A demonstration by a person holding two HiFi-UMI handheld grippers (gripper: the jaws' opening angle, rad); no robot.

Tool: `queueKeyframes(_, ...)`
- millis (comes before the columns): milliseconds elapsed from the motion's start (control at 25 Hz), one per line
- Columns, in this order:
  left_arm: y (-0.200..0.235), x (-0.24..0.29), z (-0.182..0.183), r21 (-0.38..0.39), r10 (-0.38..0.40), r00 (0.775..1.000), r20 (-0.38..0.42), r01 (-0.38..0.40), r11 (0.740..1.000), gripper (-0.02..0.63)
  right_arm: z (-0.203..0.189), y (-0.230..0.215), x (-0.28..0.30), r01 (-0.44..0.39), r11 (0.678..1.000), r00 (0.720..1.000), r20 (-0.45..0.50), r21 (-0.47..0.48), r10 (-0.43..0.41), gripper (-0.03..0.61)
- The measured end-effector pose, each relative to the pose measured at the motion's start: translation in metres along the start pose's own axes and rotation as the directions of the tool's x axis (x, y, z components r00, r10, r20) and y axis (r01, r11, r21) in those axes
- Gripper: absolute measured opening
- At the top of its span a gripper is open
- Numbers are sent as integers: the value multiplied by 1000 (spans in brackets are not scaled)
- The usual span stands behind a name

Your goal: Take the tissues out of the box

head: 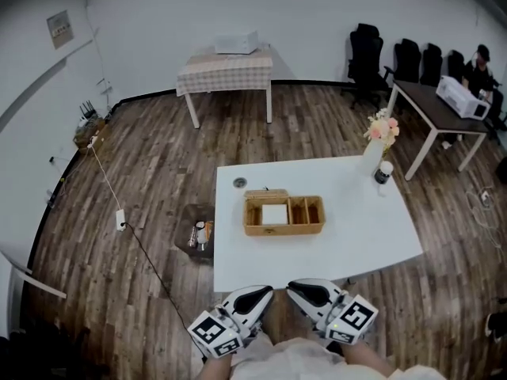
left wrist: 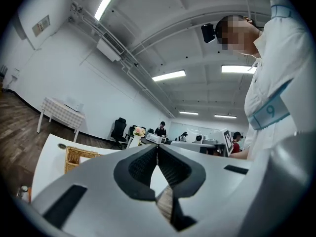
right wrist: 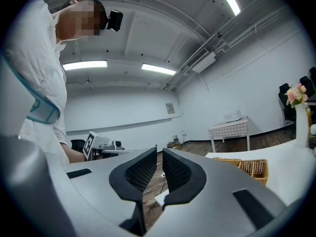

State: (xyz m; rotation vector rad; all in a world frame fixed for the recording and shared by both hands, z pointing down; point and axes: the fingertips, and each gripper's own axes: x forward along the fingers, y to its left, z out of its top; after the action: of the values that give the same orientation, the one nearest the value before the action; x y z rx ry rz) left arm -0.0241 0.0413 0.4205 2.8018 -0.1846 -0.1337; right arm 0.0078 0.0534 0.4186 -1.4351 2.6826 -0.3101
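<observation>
A wicker box [head: 283, 214] with several compartments stands in the middle of the white table [head: 356, 236]. White tissues [head: 275, 214] lie in its left compartment. Both grippers are held close to the person's body, below the table's front edge and well short of the box. My left gripper [head: 263, 293] [left wrist: 157, 147] is shut, its tips touching with nothing between them. My right gripper [head: 295, 288] [right wrist: 159, 153] is shut too and holds nothing. The wicker box [left wrist: 79, 157] [right wrist: 249, 167] shows low and far off in both gripper views.
A vase of flowers [head: 379, 141] and a dark bottle [head: 383, 172] stand at the table's far right corner, and a small round object [head: 240, 183] lies behind the box. A tray of items [head: 198, 234] sits on the floor to the left. A checkered table [head: 226, 70] stands farther back.
</observation>
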Motion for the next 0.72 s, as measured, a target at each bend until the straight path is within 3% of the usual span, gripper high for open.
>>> queueKeyframes(400, 91, 6, 43, 0, -14, 1000, 7, 14, 1000, 2, 22, -50, 83, 33, 999, 999, -21, -28, -34, 40)
queueKeyframes(720, 139, 4, 53, -26, -59, 998, -19, 58, 998, 2, 21, -69, 138, 37, 997, 997, -68, -64, -41, 40)
